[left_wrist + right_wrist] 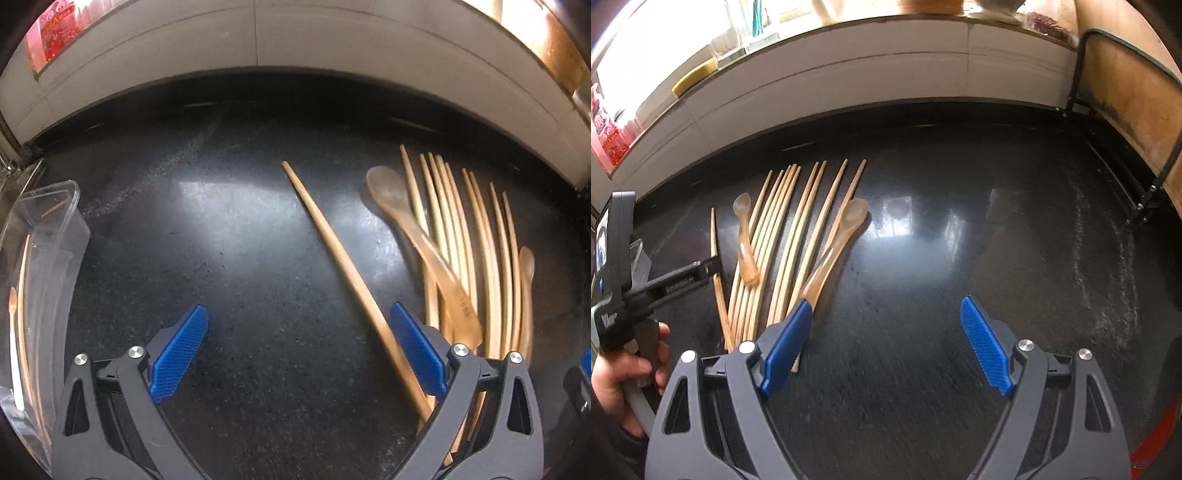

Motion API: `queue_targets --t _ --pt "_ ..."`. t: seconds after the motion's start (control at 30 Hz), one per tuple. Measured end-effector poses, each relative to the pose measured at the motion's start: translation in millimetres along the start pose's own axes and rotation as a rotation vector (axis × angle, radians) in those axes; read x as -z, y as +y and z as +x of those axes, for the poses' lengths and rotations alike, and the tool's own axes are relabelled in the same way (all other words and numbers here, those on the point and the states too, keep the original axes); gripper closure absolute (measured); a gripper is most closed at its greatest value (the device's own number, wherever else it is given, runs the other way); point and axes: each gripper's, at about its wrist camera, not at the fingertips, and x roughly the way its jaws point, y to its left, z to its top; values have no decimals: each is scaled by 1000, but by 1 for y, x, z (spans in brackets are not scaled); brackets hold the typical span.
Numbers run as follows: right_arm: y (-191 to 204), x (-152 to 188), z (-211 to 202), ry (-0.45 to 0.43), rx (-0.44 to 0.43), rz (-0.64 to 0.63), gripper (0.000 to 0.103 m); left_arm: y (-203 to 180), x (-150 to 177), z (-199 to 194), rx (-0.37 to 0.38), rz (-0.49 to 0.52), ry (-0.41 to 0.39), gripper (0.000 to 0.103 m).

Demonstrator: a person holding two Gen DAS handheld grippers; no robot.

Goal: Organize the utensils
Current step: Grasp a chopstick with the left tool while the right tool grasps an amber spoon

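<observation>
Several wooden chopsticks (480, 236) lie side by side on the black counter, also in the right wrist view (783, 236). Two translucent amber spoons lie across them (417, 236) (834, 243), the smaller one (744, 240). A single chopstick (343, 273) lies apart to the left, its near end against my left gripper's right pad. My left gripper (299, 350) is open and empty above the counter. My right gripper (886, 347) is open and empty, its left finger (786, 343) over the chopstick ends. A clear plastic container (40, 280) at far left holds a chopstick.
A white tiled wall edge (295, 48) runs along the back of the counter. A wooden board in a dark metal rack (1126, 92) stands at the right. The hand with the left gripper shows in the right wrist view (624, 365).
</observation>
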Motion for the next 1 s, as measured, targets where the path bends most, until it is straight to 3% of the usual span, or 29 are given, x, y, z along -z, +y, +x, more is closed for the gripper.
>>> queue_targets --t 0.27,0.4,0.53,0.67,1.0 --pt "23 -21 47 47 51 -23 22 5 13 -3 -15 42 -33 6" --pt "29 -23 49 36 80 -49 21 11 18 -5 -8 57 -30 6" --pt "21 -25 45 37 28 12 21 17 25 -9 3 75 -35 6" --pt "35 -25 55 62 53 -45 21 16 25 -8 1 73 -33 6" --pt "0 -7 44 84 62 -16 21 20 30 -11 11 91 -30 6"
